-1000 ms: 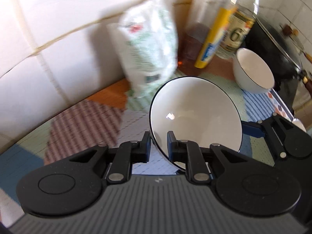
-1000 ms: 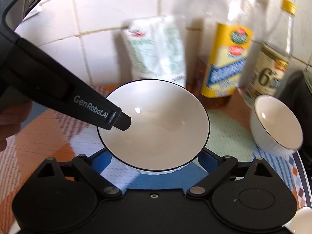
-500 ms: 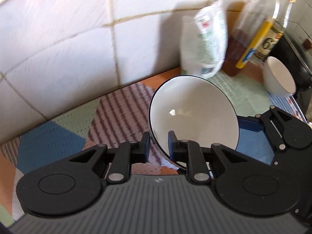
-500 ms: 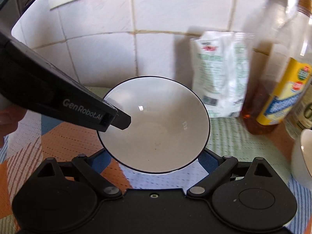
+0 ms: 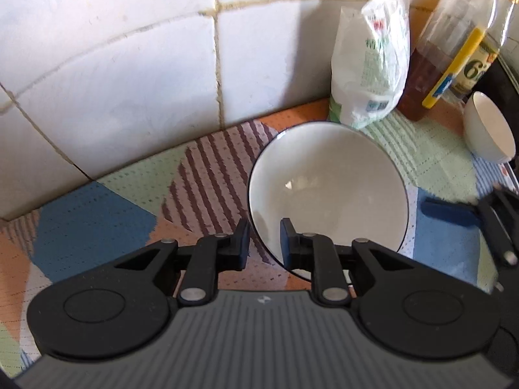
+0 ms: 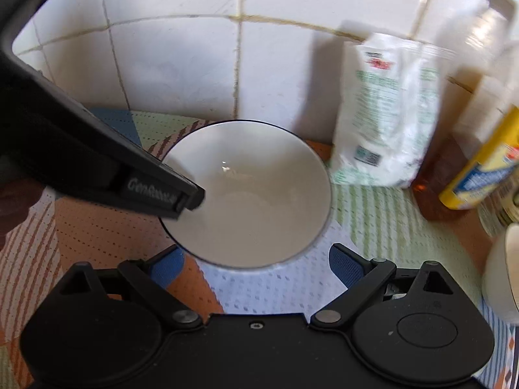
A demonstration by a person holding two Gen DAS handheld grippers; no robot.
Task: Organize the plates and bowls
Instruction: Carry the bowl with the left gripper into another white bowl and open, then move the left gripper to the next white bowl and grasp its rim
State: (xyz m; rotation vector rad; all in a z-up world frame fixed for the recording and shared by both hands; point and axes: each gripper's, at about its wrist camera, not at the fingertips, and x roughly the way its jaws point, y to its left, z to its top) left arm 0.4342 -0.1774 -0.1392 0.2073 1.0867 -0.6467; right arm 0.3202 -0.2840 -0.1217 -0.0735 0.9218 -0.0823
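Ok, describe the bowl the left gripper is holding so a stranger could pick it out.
Start at the white tiled wall, then the patchwork mat below it. The bowl is pinched at its rim by the left gripper, left of the white bag. Unlike the small bowl by the bottles, it is wide, with a thin black rim.
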